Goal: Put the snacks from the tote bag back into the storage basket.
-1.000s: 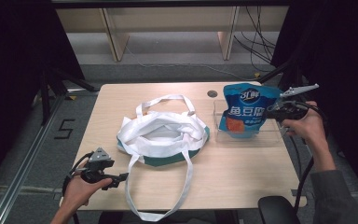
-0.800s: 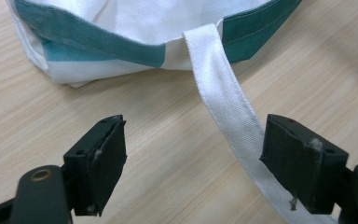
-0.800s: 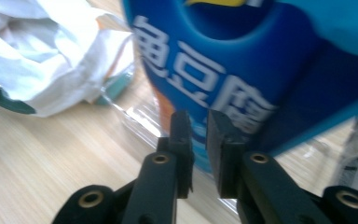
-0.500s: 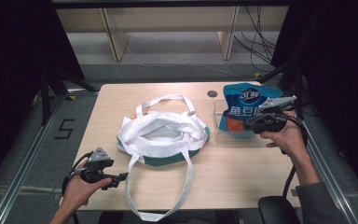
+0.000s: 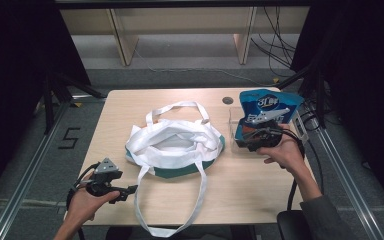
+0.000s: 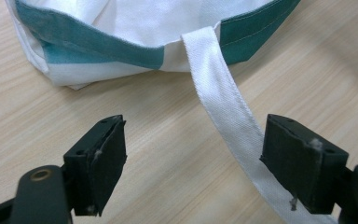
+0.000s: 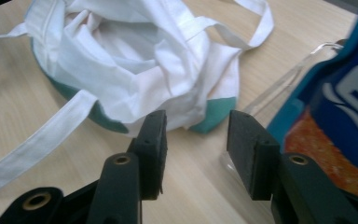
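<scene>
at the near edge of a pale wooden table (image 5: 260, 195), a person's left hand holds the left gripper (image 6: 191, 154) low over the wood, its jaws spread wide with nothing between them. one long white strap (image 6: 223, 102) of a white and green tote bag (image 5: 175, 145) runs just beside its right-hand jaw.

the tote bag lies slumped in the middle of the table, mouth open upward, its second handle looped toward the far edge.

on the right, the right gripper (image 5: 260, 137) has moved in from the table's right edge over the last second and now sits against the near side of a blue snack bag (image 5: 267, 107), which stands in a clear plastic box (image 5: 235, 120) just beside the tote. its jaws are open at a middling width, gripping nothing, and in the right gripper view they look toward the tote.

this suggests the snack bag is about to be picked up, probably to go into the tote; nothing is packed yet.

beyond the table, grey floor, wooden shelf legs, loose black cables and dark curtains at both sides.
</scene>
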Motion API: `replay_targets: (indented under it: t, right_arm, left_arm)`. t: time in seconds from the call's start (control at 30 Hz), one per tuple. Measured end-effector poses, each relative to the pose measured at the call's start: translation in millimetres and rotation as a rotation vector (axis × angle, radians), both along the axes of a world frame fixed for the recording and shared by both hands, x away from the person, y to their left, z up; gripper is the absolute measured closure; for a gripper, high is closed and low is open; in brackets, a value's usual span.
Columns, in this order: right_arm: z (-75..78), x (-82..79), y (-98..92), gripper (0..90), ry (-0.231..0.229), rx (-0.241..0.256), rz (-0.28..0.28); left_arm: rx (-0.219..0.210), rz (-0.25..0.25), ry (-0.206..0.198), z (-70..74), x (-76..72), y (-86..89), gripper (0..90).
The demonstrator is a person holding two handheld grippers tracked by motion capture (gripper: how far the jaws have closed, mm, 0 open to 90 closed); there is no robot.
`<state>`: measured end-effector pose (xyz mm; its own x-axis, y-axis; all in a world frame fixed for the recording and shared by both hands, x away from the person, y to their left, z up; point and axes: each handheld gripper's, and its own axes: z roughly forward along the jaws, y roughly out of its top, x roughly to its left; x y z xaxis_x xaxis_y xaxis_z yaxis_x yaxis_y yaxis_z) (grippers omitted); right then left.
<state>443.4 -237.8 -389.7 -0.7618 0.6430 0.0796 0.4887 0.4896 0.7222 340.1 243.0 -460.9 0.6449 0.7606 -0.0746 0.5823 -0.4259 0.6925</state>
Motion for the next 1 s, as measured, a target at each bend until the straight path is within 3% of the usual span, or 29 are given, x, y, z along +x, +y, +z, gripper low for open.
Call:
replay_targets:
  t: [0.03,0.07,0.1,0.13,0.17,0.23,0.27,0.33,0.37,0.43,0.47,0.5,0.57,0.6,0.63,0.67,0.7,0.73,0.83,0.87,0.97,1.0]
  right_arm:
    - [-3.4,-0.3,2.4,56.3,-0.016,0.007,-0.004]
    - [-3.4,-0.7,2.6,55.8,-0.005,-0.01,0.013]
    - [-7.7,-2.0,6.0,55.2,-0.019,0.009,0.002]
    - [-8.3,-2.8,6.6,54.8,0.001,-0.013,0.024]
    - [-14.4,-3.4,11.3,54.8,-0.015,-0.005,0.037]
    - [-14.1,-4.3,11.9,54.0,-0.001,-0.019,0.048]
    - [-17.3,-5.3,15.1,53.8,-0.007,0.0,0.039]
    - [-18.6,-5.7,17.9,52.9,-0.001,-0.021,0.062]
    - [-20.4,-6.1,19.9,52.3,-0.008,-0.004,0.053]
    - [-19.0,-7.4,20.4,51.6,-0.001,-0.028,0.062]
    - [-21.9,-8.2,22.6,50.7,-0.016,-0.005,0.053]
    - [-21.8,-9.3,22.7,49.8,-0.02,-0.012,0.055]
    - [-20.9,-11.2,22.2,48.3,0.008,-0.027,0.064]
    - [-25.0,-11.6,24.0,47.7,-0.017,0.001,0.056]
    - [-23.3,-12.7,22.7,47.3,0.001,-0.022,0.058]
    - [-26.7,-13.7,24.2,47.2,-0.02,0.0,0.042]
    - [-24.8,-14.6,22.4,47.0,0.002,-0.024,0.055]
    - [-28.3,-15.2,23.8,46.6,-0.018,0.003,0.04]
    - [-29.5,-18.3,20.5,46.5,0.008,-0.018,0.039]
    - [-32.5,-18.6,20.0,46.3,-0.014,-0.011,0.039]
    - [-39.2,-22.4,19.5,45.6,-0.001,0.009,0.023]
    - [-38.1,-23.7,17.3,45.2,0.025,-0.015,0.022]
  left_arm:
    - [0.002,-0.002,-0.001,0.2,0.0,0.2,21.1]
    - [-0.002,0.003,-0.011,-0.3,-0.4,-0.2,21.0]
    - [0.0,0.002,-0.009,0.0,-0.4,-0.1,21.0]
    - [0.001,0.002,-0.007,0.1,-0.4,0.0,21.0]
    - [-0.001,0.009,-0.011,-0.2,-0.4,-0.4,21.0]
    - [-0.001,0.009,-0.012,-0.1,-0.4,-0.3,21.0]
    - [-0.006,0.012,-0.012,-0.4,-0.4,-0.6,21.0]
    - [0.003,0.001,-0.009,0.1,-0.2,0.5,21.1]
    - [0.002,0.002,-0.009,0.2,-0.3,0.5,21.0]
    - [-0.003,0.008,-0.007,0.1,-0.2,0.3,21.0]
    - [-0.009,0.012,-0.006,-0.4,-0.3,0.2,21.1]
    - [0.008,-0.008,-0.001,0.9,-0.3,1.8,21.1]
    - [0.008,-0.006,-0.002,1.2,-0.3,1.6,21.0]
    - [-0.002,0.008,-0.007,0.6,-0.4,0.7,21.0]
    - [-0.003,0.005,-0.004,0.8,-0.6,0.6,21.0]
    - [0.013,-0.009,0.0,1.7,-0.4,1.8,21.0]
    - [0.006,0.0,0.001,1.5,-0.9,1.2,21.0]
    - [0.004,-0.002,0.0,1.3,-0.7,1.3,21.1]
    - [0.004,-0.002,0.003,1.7,-0.9,1.4,21.0]
    - [0.002,0.0,0.004,1.7,-1.0,1.2,21.0]
    - [0.007,-0.003,-0.002,2.2,-1.0,1.5,21.0]
    - [0.003,0.004,-0.007,2.0,-1.5,0.9,21.1]
